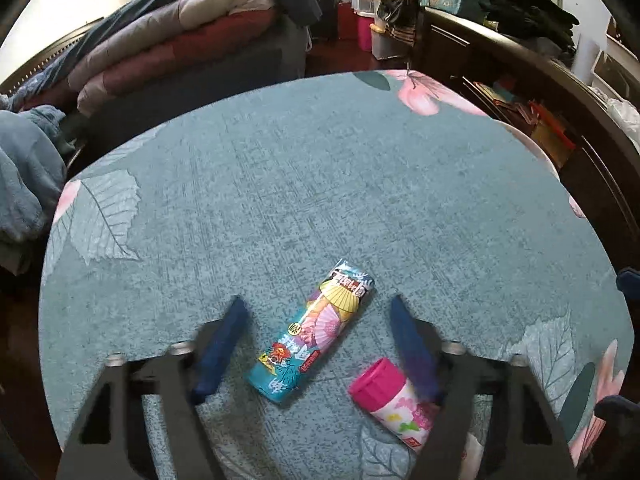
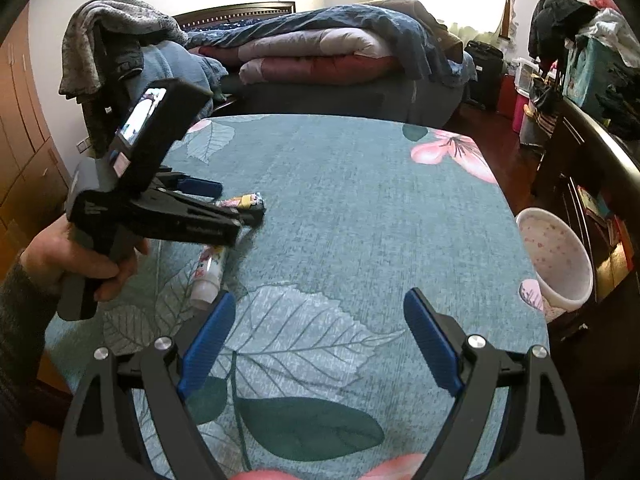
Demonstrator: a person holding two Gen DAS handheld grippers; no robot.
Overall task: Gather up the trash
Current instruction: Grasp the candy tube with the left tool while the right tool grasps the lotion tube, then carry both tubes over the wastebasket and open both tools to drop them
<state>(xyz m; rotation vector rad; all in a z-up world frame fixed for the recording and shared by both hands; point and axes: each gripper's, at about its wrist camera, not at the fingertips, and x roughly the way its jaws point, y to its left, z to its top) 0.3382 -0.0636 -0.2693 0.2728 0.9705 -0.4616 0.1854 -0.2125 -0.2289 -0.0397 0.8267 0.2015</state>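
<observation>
Your left tool straddles the flattened teal snack wrapper w/ fan print, which lies on the teal leaf-print cloth surface. Its blue pads stand either side w/ gaps showing, so it's open round the wrapper, not gripping it. You're angled down so the wrapper sits lengthwise between the pads, prob. to pinch across its narrow width. The small white bottle w/ pink cap lies just beside the wrapper; the right-hand pad covers part of it, and whether they touch isn't clear.

Your right tool is wide open, nothing between the pads, waiting over the big leaf print. The pale speckled bin hangs by the surface's right edge, likely the drop spot; its base is cut off.

From the right wrist cam, the left tool's body hides most of the wrapper, and the bottle is only partly seen. Wrapper text is unreadable.
</observation>
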